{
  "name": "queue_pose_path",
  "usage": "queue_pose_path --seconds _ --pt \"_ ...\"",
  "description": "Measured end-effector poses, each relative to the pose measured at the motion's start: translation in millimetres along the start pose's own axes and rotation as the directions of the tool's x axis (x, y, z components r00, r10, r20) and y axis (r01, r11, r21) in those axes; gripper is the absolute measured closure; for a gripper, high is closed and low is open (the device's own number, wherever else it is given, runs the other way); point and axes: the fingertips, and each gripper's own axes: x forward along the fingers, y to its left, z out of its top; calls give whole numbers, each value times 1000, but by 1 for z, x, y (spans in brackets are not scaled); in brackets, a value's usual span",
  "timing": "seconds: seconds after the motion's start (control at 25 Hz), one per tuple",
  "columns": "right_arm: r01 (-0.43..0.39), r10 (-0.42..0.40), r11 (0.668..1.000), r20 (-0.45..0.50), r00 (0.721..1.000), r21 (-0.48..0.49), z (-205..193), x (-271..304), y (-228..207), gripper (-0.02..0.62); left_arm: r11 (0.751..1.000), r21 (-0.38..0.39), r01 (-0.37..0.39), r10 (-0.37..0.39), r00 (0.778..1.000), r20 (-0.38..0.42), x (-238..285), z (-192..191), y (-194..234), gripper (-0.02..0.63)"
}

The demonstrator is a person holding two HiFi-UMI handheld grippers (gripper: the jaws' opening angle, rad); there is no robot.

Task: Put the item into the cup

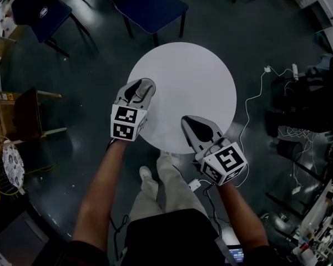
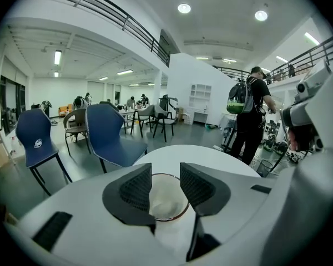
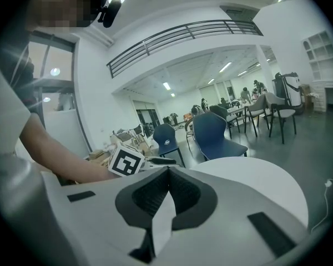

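Note:
A small clear cup (image 2: 167, 199) with a brownish rim stands on the round white table (image 1: 194, 76), near its left edge. Something pale seems to lie inside the cup, but I cannot make out what. My left gripper (image 2: 165, 176) hangs just over the cup, its jaws open on either side of the mouth and not touching it. In the head view the left gripper (image 1: 140, 87) hides the cup. My right gripper (image 1: 188, 124) hovers over the table's near edge. Its jaws (image 3: 167, 173) are shut, with nothing between them.
Two blue chairs (image 1: 150, 4) (image 1: 41, 10) stand beyond the table. A wooden stool (image 1: 33, 112) is at the left; white cables (image 1: 255, 93) and dark bags lie on the floor at the right. A person with a green backpack (image 2: 250, 115) stands beyond the table.

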Motion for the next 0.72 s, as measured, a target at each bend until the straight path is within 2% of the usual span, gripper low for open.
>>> queue_pose_path --seconds 0.28,0.56,0.72 --pt "1 -1 1000 4 1000 -1 0 1 3 589 999 -5 -32 32 999 18 -10 2 6 445" --pt "1 -1 1000 23 1000 -15 18 -9 16 589 1000 5 8 -8 1000 19 -32 16 -6 451" --pt "1 0 1000 31 1000 -29 28 -15 23 589 1000 -1 15 -15 999 37 -47 28 -9 552"
